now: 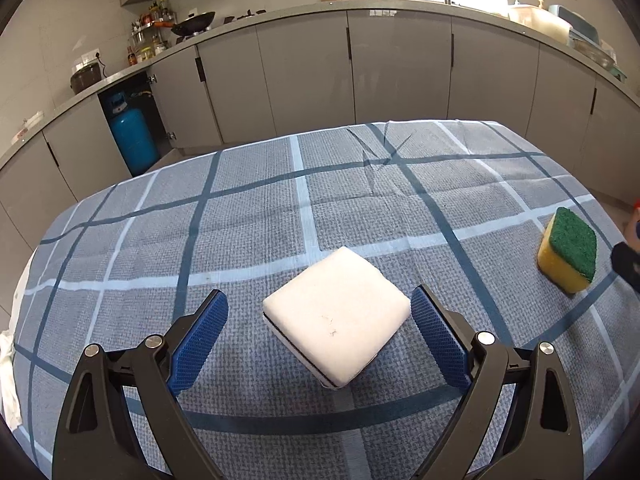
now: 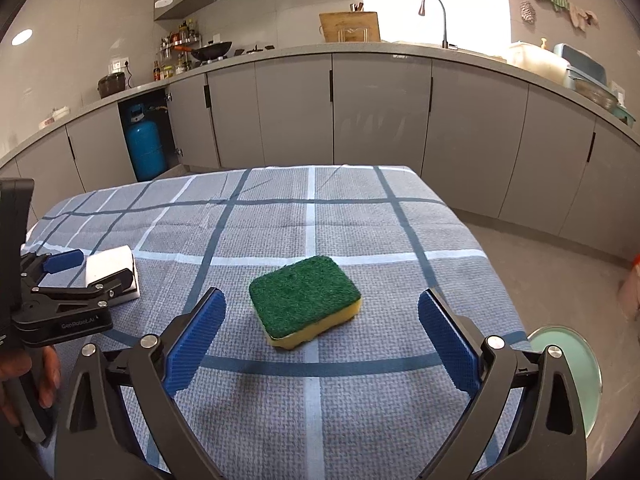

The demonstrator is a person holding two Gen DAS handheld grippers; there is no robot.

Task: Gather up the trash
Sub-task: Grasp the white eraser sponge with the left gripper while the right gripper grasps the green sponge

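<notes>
A white square sponge (image 1: 337, 316) lies on the checked tablecloth (image 1: 248, 216). My left gripper (image 1: 320, 312) is open, its blue pads on either side of the sponge with gaps left. It also shows at the left of the right wrist view (image 2: 86, 270), around the white sponge (image 2: 110, 264). A yellow sponge with a green scouring top (image 2: 305, 295) lies ahead of my right gripper (image 2: 320, 310), which is open, its fingertips level with the sponge's near part. This sponge also shows in the left wrist view (image 1: 568, 249).
The table's right edge (image 2: 492, 264) drops to the floor. A round pale-green lid or bin top (image 2: 576, 360) sits below it at the right. Grey kitchen cabinets (image 1: 304, 72) and a blue gas cylinder (image 1: 132, 140) stand behind the table.
</notes>
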